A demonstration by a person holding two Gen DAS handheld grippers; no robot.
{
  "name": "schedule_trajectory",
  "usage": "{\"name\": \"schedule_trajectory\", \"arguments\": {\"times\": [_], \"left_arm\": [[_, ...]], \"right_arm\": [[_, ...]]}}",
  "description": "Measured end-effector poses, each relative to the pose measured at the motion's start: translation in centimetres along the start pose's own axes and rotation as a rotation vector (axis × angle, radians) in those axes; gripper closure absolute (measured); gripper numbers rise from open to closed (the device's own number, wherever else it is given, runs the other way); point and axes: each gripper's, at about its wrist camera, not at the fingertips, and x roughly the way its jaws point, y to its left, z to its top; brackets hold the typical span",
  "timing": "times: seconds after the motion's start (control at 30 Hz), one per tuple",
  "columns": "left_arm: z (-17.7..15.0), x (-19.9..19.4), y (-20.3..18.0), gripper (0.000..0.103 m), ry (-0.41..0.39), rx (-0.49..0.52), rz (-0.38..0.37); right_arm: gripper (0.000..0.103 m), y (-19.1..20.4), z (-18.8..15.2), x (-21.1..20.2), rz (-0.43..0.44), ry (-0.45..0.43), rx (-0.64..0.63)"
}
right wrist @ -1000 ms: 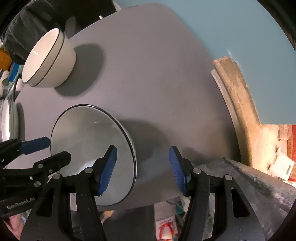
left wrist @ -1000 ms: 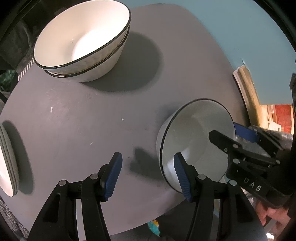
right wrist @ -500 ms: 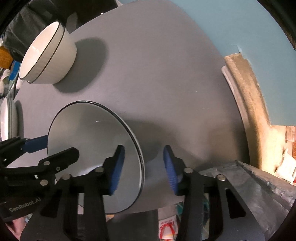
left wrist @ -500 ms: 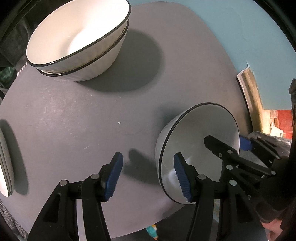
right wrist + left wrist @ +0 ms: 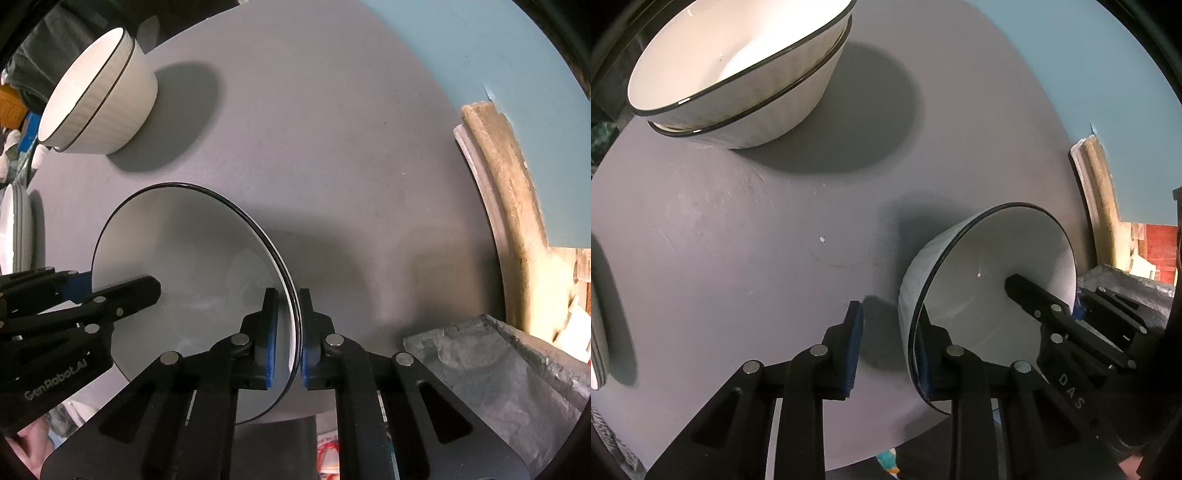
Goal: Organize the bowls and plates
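A white bowl with a black rim [image 5: 990,266] [image 5: 192,254] rests near the front edge of the round grey table [image 5: 757,229], straddled by both grippers. My right gripper [image 5: 286,332] is shut on the bowl's right rim. My left gripper [image 5: 886,343] straddles the bowl's left rim, one finger inside and one outside; a gap still shows at the outer pad [image 5: 855,343]. Two stacked white bowls [image 5: 738,70] [image 5: 96,96] stand at the back left. A stack of plates [image 5: 598,314] [image 5: 18,229] sits at the table's left edge.
A teal wall [image 5: 461,44] lies behind the table. A tan curved edge [image 5: 506,192] runs along the table's right side. Crumpled grey plastic [image 5: 498,362] lies at the front right.
Both grippers have narrowed. The right one has shut on the bowl's right rim, and the left has closed in around the left rim. The left camera has moved nearer the stacked bowls.
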Motion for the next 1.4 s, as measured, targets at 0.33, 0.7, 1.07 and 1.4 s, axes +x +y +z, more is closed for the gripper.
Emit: {"name": "schedule_trajectory", "arguments": {"times": [0.33, 0.7, 1.07, 1.4], "left_arm": [[-0.6, 0.8, -0.3, 0.092, 0.003, 0.062, 0.005], [-1.1, 0.1, 0.5, 0.094, -0.024, 0.056, 0.032], [-2.8, -3.0, 2.1, 0.094, -0.068, 0.012, 0.048], [-2.1, -7.9, 5.5, 0.094, -0.151, -0.049, 0.059]], "right_arm": [[0.095, 0.2, -1.1, -0.4, -0.013, -0.005, 0.008], [0.098, 0.5, 0.1, -2.1, -0.015, -0.001, 0.018], [0.098, 3.3, 1.1, -5.0, -0.014, -0.013, -0.049], [0.098, 6.3, 3.0, -8.4, -0.005, -0.066, -0.132]]}}
